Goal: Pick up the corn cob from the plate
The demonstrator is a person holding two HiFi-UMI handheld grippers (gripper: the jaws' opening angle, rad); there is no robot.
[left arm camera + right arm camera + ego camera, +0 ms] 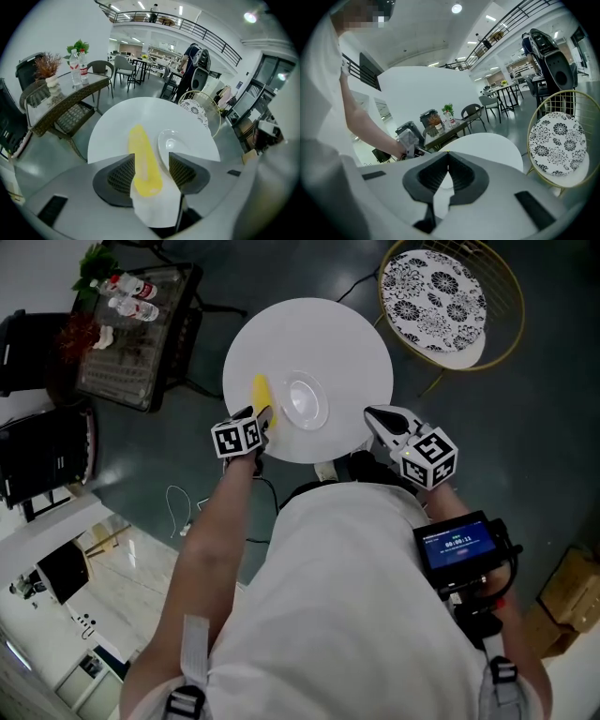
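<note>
Corn cob [143,159] beside plate [169,143], by table [117,124] edge | left gripper [151,156] spread astride | right gripper [448,154] pressed together

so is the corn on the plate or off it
Off it. The corn lies on the table beside the plate, between the left tool's open jaws.

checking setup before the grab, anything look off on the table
The corn cob lies on the white table beside the plate, not on it; the plate is empty. The left gripper straddles its near end, jaws apart.
</note>
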